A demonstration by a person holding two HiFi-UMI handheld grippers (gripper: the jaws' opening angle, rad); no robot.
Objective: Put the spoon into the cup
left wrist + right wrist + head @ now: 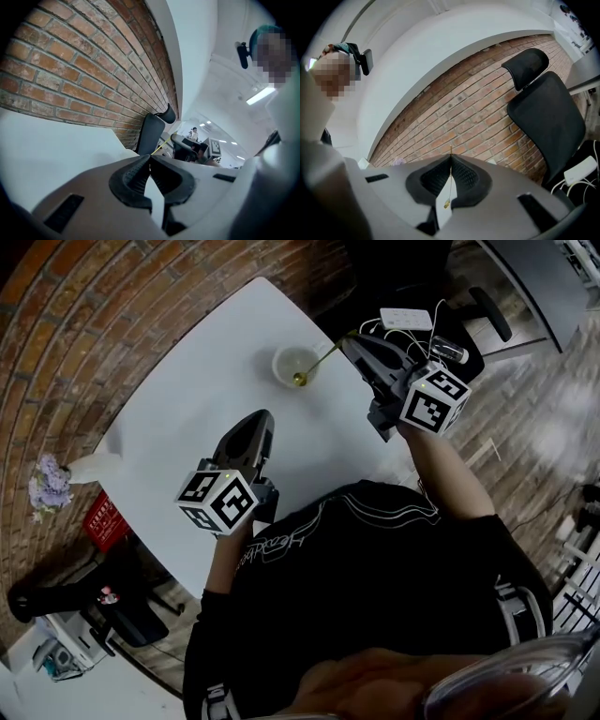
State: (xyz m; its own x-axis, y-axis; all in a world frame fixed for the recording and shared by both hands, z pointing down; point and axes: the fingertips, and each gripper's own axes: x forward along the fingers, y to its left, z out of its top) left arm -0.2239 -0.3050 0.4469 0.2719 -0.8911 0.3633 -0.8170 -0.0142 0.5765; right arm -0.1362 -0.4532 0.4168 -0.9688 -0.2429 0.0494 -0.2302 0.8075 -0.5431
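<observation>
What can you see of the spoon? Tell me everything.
The spoon is small, thin and gold, metal by its look. The right hand-held gripper is shut on the end of its handle and holds it slanted, bowl downward. The bowl is at the rim of the white cup on the table. Whether it touches the rim cannot be told.
</observation>
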